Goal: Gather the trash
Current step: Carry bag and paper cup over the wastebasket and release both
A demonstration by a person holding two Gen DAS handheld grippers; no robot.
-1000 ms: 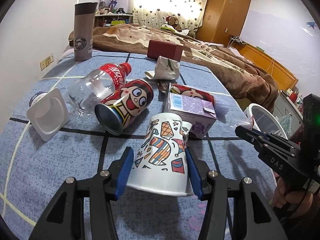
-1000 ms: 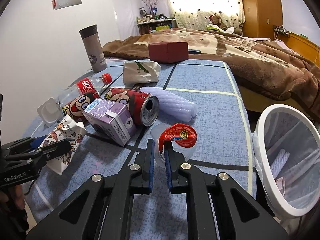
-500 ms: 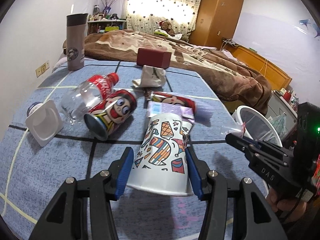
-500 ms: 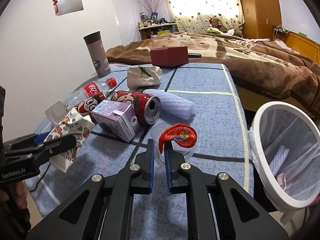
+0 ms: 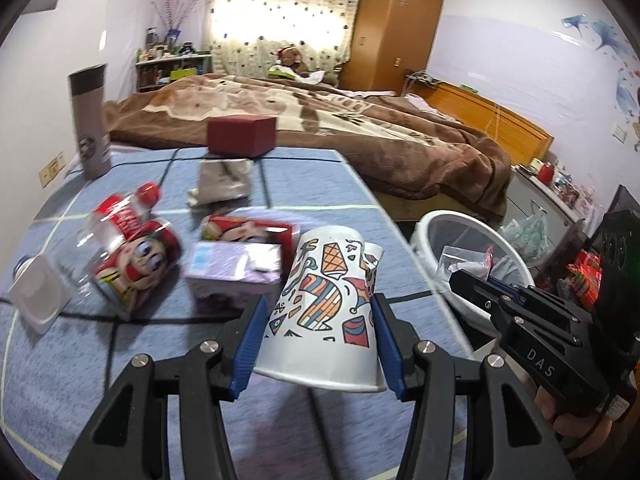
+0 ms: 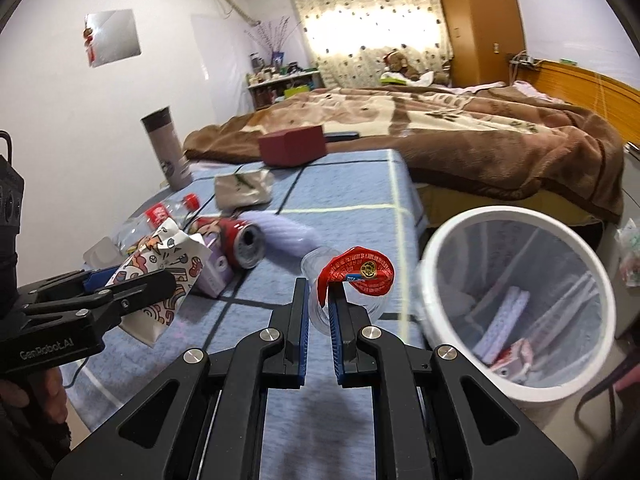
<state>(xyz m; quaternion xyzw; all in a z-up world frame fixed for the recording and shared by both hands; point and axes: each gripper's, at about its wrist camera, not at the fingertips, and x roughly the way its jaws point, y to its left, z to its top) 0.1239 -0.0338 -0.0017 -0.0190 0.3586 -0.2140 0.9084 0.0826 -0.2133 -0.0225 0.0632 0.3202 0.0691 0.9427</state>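
The left hand-held gripper (image 5: 318, 330) is gripping a patterned paper cup (image 5: 324, 308) between its wide-set fingers. The right hand-held gripper (image 6: 319, 300), nearly closed, is pinching a clear plastic cup (image 6: 352, 292) with a red lid, just beside the white bin (image 6: 516, 296).

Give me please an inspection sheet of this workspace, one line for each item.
Surface: blue checked cloth on the table.
Job's things: paper cup and clear cup with red lid both held; bin beside the table, some trash inside.
Clutter: cans, bottle, purple carton, white tub, crumpled bag, red box, tumbler.
Grippers: left tongs shut on paper cup; right tongs shut on clear cup.
Cables: nothing seen on the table.
Surroundings: bed, wardrobe, curtain.
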